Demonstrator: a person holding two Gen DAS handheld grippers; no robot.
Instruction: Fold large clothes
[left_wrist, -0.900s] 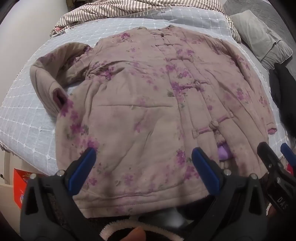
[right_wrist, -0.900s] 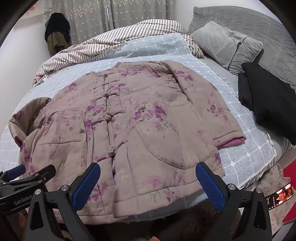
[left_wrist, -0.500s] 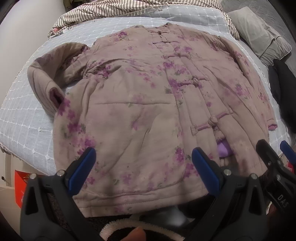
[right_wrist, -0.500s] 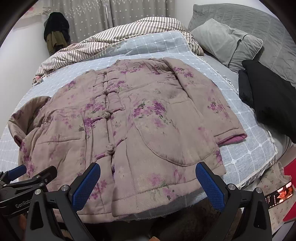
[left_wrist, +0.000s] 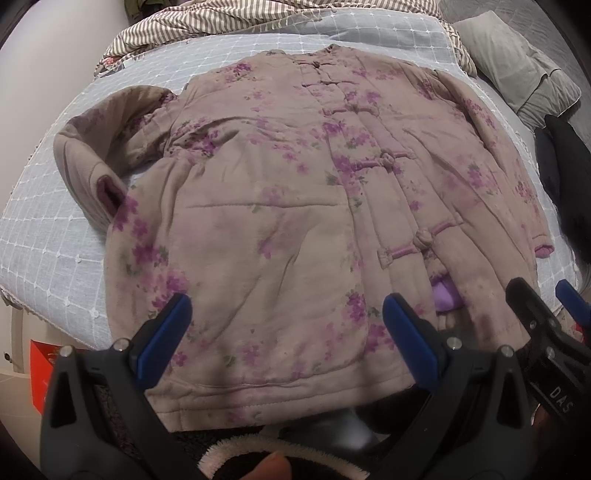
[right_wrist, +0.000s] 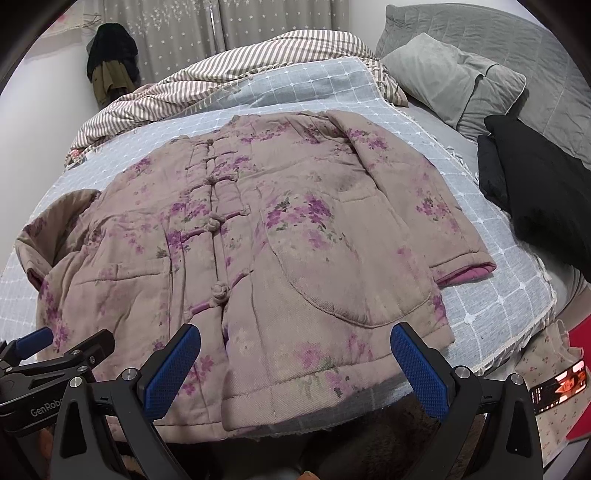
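A padded beige jacket with purple flowers (left_wrist: 280, 206) lies face up and spread flat on the bed, collar away from me, knot buttons closed; it also shows in the right wrist view (right_wrist: 266, 236). Its left sleeve (left_wrist: 92, 162) is bent back on itself; its right sleeve (right_wrist: 436, 206) lies straight beside the body. My left gripper (left_wrist: 284, 328) is open and empty above the hem's left half. My right gripper (right_wrist: 295, 358) is open and empty above the hem's right half. Each gripper shows at the edge of the other's view.
A light blue quilted bedspread (right_wrist: 491, 295) covers the bed. A striped duvet (right_wrist: 229, 77) is bunched at the far end. A grey pillow (right_wrist: 454, 77) and a black garment (right_wrist: 539, 199) lie at the right. The bed edge runs just under the hem.
Both grippers have drifted slightly forward over the hem; the jacket sits a little lower and nearer in both views. Jaws stay open.
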